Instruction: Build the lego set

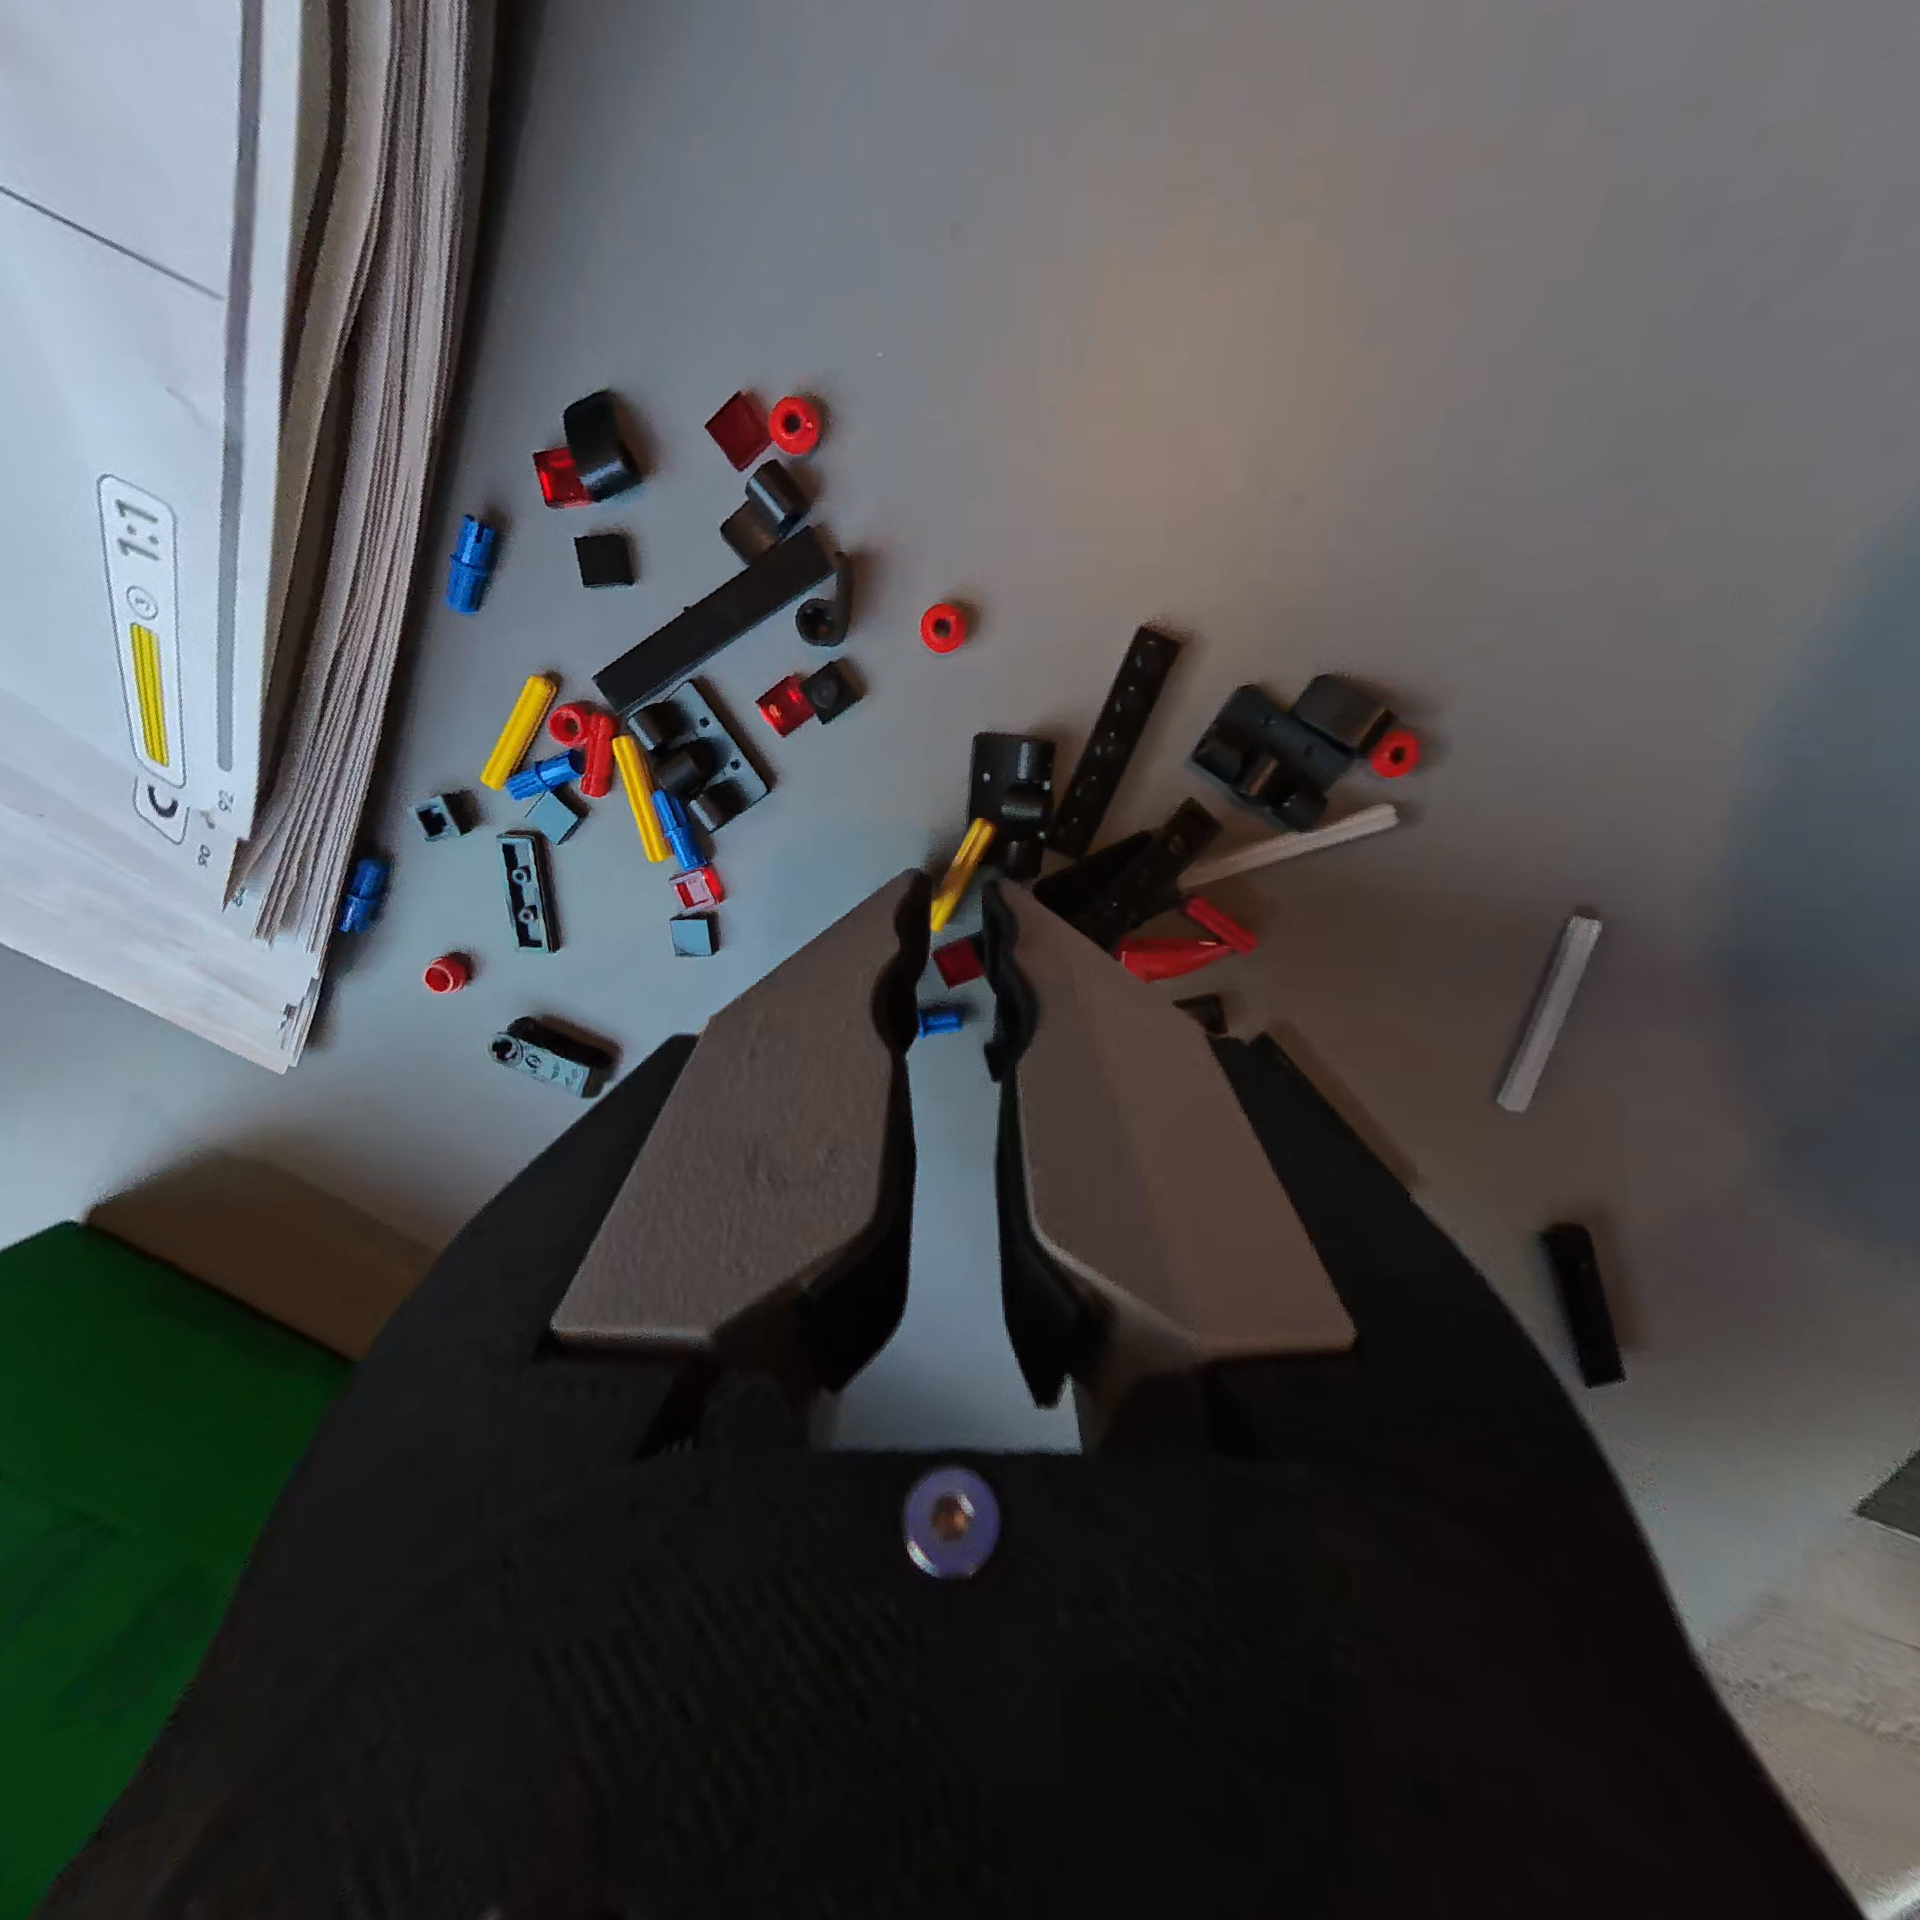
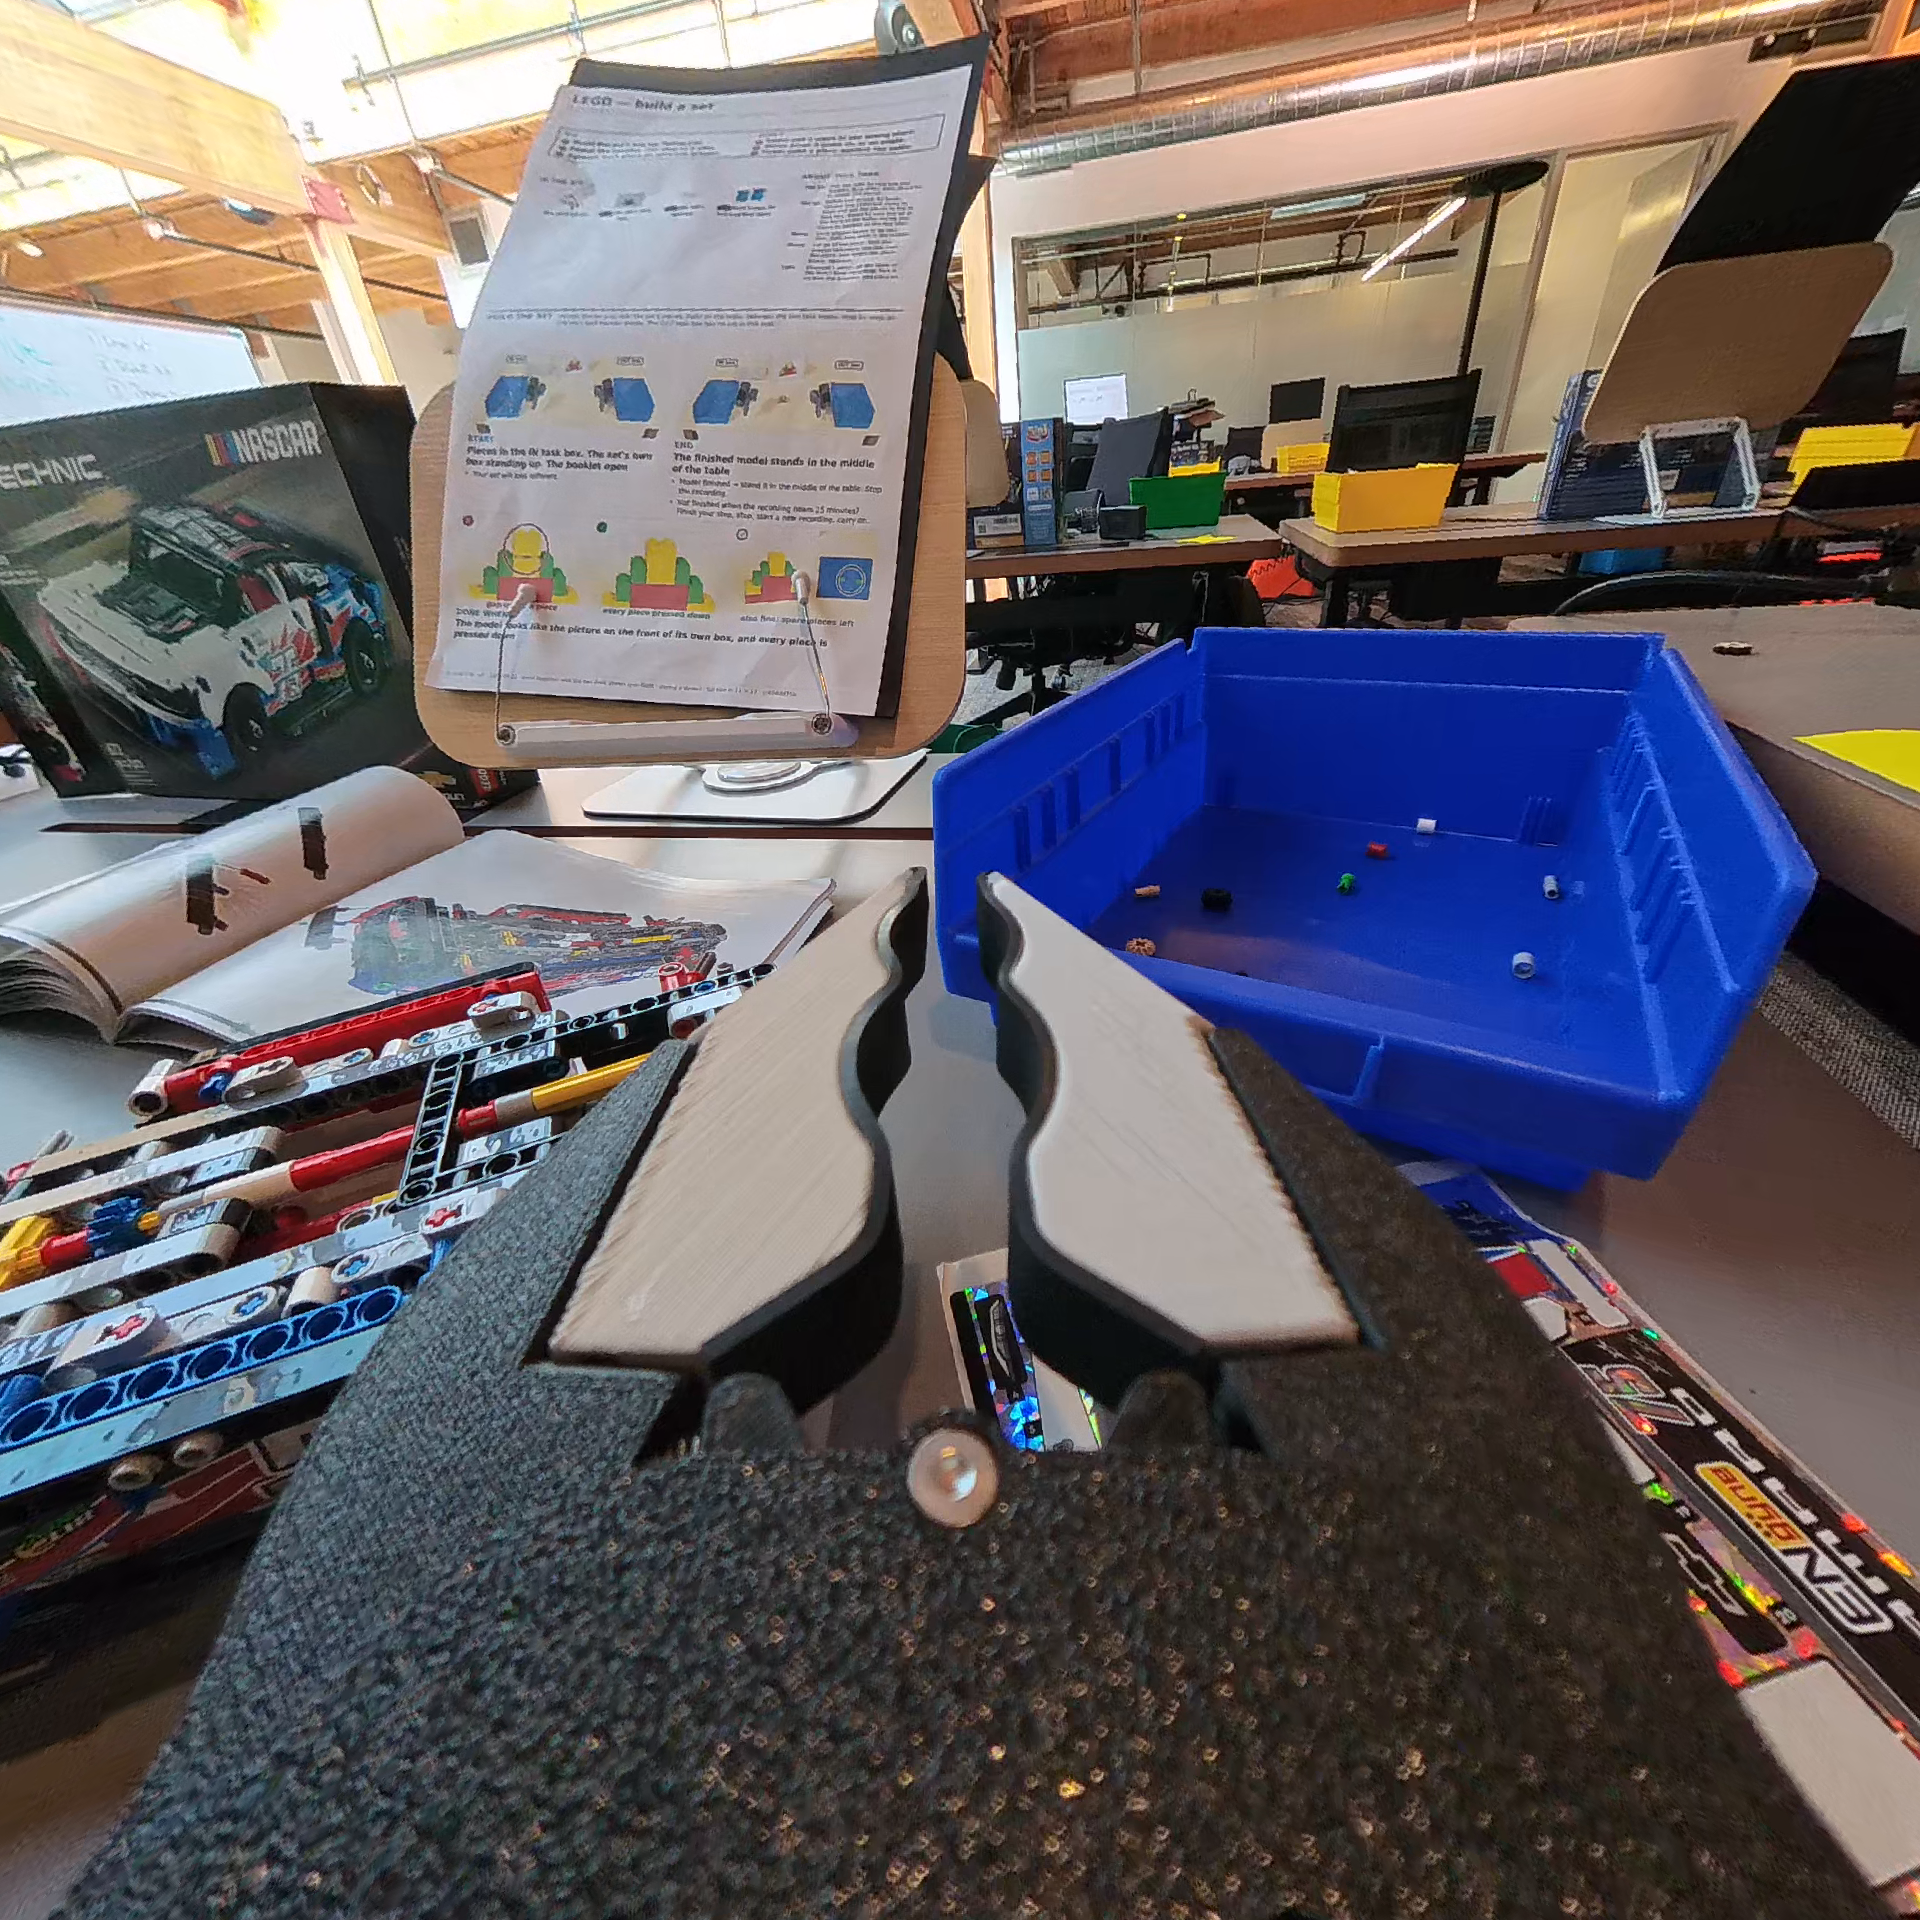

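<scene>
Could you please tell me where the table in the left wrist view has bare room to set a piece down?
Bare table lies above the scattered pieces, right of the booklet. More lies between the white rod and black bar. It is crowded ahead of the left gripper.
</scene>
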Tool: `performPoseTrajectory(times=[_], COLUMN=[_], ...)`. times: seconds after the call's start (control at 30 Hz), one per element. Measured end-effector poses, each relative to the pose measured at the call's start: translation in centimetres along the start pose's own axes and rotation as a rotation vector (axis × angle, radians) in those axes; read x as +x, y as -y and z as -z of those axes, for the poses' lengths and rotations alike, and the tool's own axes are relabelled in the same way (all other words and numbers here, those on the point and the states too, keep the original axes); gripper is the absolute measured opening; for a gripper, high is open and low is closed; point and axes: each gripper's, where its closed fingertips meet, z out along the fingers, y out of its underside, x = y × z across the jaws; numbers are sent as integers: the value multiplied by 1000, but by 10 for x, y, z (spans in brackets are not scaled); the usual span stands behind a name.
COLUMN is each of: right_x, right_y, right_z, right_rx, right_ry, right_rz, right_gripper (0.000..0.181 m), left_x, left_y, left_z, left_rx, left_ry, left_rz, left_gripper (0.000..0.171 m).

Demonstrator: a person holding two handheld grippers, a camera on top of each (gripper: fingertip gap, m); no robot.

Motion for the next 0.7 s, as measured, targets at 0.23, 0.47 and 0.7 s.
performPoseTrajectory(times=[0.23,0.47,0.7], right_x=[0,0,1], right_y=[0,0,1], right_z=[0,0,2], right_rx=[0,-1,7], right_ry=[1,3,5], right_rz=[-1,-4,-25], right_gripper=[9,9,9], left_x=[-2,18,88], left_y=[1,44,128], left_z=[3,35,-7], left_rx=[9,144,166], left_ry=[6,17,-92], left_rz=[-19,-14,-240], left_gripper=[2,1,2])
